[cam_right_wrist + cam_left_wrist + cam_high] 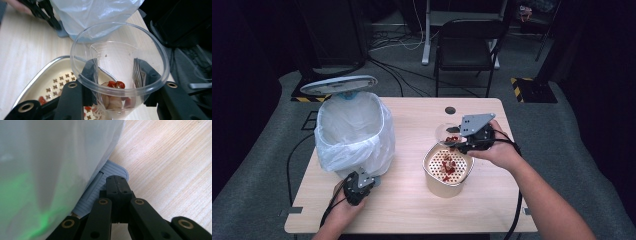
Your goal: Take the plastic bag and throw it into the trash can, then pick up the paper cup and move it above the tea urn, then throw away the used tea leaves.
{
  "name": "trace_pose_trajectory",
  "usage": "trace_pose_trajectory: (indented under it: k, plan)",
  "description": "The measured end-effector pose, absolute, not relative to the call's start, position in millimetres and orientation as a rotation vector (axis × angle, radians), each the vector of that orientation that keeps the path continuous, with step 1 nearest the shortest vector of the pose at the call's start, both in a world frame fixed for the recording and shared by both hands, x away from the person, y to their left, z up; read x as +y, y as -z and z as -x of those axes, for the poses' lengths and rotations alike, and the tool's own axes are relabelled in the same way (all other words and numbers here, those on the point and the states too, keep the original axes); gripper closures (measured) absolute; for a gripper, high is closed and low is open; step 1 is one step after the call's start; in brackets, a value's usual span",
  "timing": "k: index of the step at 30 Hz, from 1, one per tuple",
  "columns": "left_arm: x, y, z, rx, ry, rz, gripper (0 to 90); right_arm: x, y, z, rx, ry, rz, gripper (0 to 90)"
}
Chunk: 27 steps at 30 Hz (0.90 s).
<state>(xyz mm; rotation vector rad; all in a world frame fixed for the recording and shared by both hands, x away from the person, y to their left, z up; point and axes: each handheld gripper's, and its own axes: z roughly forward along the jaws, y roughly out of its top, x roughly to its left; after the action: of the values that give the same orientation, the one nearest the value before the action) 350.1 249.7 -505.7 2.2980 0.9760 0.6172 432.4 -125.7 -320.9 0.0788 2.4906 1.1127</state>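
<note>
right gripper [113, 82] jaws clamp a clear plastic cup [117, 65], tipped over the perforated container [448, 170] at 3 o'clock on the tabletop [407, 205]. tilt it slowly, so the red bits [116, 84] land inside the rim. left gripper [117, 185], jaws together, presses the bin [354, 131] pedal [100, 187] at 9 o'clock; open room lies between.

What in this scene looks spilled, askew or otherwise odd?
Nothing looks spilled. The clear cup, tilted in the right gripper over the strainer tub, is mid-pour. The bin lid stands open while the left gripper presses the pedal.
</note>
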Motion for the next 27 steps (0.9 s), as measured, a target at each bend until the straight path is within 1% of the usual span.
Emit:
trace_pose_trajectory:
  k: [12, 15, 25, 27]
  plan:
    - [250.7, 506.1, -350.1, 0.976, -0.615, -2.289, 90.0, -124.2, 315.3, -442.3, 2.501, -1.249, -0.228, 55.2]
    - [252.6, 506.4, -350.6, 0.993, -0.585, -2.271, 90.0, -117.7, 311.3, -445.2, 2.501, -1.264, -0.227, 55.2]
    - [252.8, 505.8, -351.5, 0.972, -0.598, -2.285, 90.0, -99.3, 304.1, -450.2, 2.489, -1.351, -0.291, 55.3]
    - [251.7, 506.1, -350.7, 0.990, -0.589, -2.278, 90.0, -95.0, 301.5, -451.6, 2.487, -1.363, -0.299, 55.3]
